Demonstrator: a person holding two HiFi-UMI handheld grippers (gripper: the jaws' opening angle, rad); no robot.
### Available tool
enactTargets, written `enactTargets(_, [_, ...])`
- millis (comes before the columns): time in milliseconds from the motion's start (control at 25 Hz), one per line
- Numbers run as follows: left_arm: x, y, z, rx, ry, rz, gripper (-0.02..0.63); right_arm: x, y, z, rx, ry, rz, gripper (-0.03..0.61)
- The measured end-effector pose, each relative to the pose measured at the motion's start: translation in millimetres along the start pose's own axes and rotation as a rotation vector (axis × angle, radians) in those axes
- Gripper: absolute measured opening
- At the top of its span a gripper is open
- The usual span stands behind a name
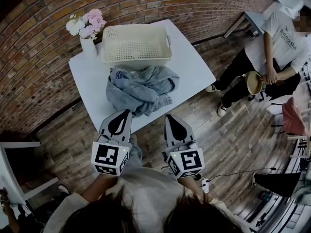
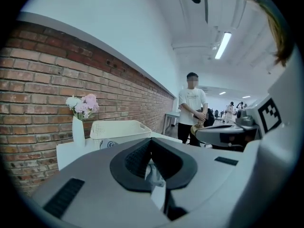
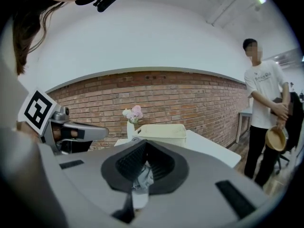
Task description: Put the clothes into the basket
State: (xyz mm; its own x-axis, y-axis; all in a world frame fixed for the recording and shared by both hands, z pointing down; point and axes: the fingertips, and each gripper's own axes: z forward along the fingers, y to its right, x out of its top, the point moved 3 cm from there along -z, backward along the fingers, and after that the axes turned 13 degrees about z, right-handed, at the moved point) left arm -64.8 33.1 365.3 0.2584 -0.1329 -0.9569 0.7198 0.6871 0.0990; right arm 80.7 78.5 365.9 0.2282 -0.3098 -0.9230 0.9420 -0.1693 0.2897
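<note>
A crumpled blue-grey pile of clothes (image 1: 141, 89) lies on the white table (image 1: 194, 67), just in front of the cream perforated basket (image 1: 136, 59), which holds nothing. My left gripper (image 1: 127, 111) hovers at the table's near edge, its tip over the front of the pile, shut and empty. Just off the same edge my right gripper (image 1: 170, 116) is likewise shut with nothing in it. The left gripper view shows closed jaws (image 2: 151, 139) with the basket (image 2: 116, 129) beyond. In the right gripper view the pads (image 3: 145, 141) meet, and the basket (image 3: 161, 131) is ahead.
A white vase of pink and white flowers (image 1: 88, 45) stands on the table's back left corner beside the basket. A person in a white shirt (image 1: 277, 47) stands to the right on the wooden floor, holding a bowl (image 1: 253, 83). A brick wall runs behind the table.
</note>
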Motion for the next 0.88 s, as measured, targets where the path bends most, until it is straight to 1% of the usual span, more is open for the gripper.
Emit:
enactTargets(120, [-5.2,-14.0,16.5,-0.026,-0.026,0.002,0.0,-2.3,10.2,20.8,-0.02,-0.021,0.005,0.006])
enactTargets(360, [-25.2,-44.3,39.5,-0.062,-0.093,-0.03,0.0,-8.7,19.2,55.2,-0.006,-0.069,0.029,0.006])
enactTargets(600, [-32.7,-63.6,69.7,-0.103,-0.117,-0.052,0.0,-13.0,33.5,74.0,-0.053,-0.089,0.038,0.006])
enactTargets(680, [-36.3,-66.5,72.9,-0.107,-0.123,-0.062,0.002,-16.6,35.3,77.3,-0.051,-0.103,0.041,0.008])
enactTargets(800, [-45.5,-70.3,73.8,-0.099,-0.139,-0.1,0.002,-22.3,38.9,82.0,-0.042,-0.122,0.046,0.008])
enactTargets(880, [-49.1,-72.4,73.9,-0.089,-0.15,-0.114,0.016,-23.3,42.6,85.1,-0.034,-0.128,0.052,0.01])
